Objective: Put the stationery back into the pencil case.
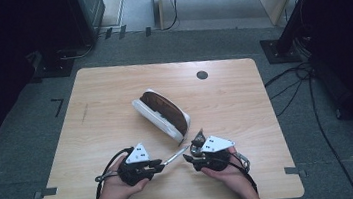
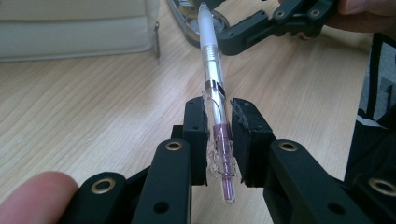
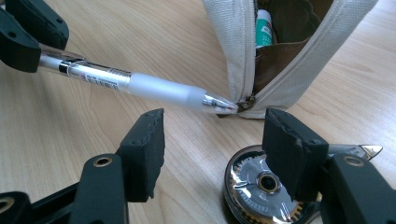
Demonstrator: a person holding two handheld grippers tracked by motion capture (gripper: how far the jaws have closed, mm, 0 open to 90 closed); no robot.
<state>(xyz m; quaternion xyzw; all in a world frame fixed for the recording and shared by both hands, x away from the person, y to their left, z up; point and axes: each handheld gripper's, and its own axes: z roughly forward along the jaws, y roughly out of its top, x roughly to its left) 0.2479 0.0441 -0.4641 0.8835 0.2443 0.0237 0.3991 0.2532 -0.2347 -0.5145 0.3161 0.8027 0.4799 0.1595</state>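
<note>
Pen (image 2: 215, 100) is clamped at its clip end by left gripper (image 1: 158, 165), tip aimed 2 o'clock at pouch (image 1: 162, 112). Light, stiff, slick barrel; rubber grip w/ best hold. Right gripper (image 3: 212, 149) jaws wide, nothing held.

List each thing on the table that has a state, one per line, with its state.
Pouch: unzipped, mouth open, a green-labelled item inside.
Pen: clamped near its back end, lifted off the table, tip at the pouch's zip end.
Left gripper: shut on the pen.
Right gripper: open, nothing between its pads.
Correction tape: lying flat on the table under the right gripper.
</note>
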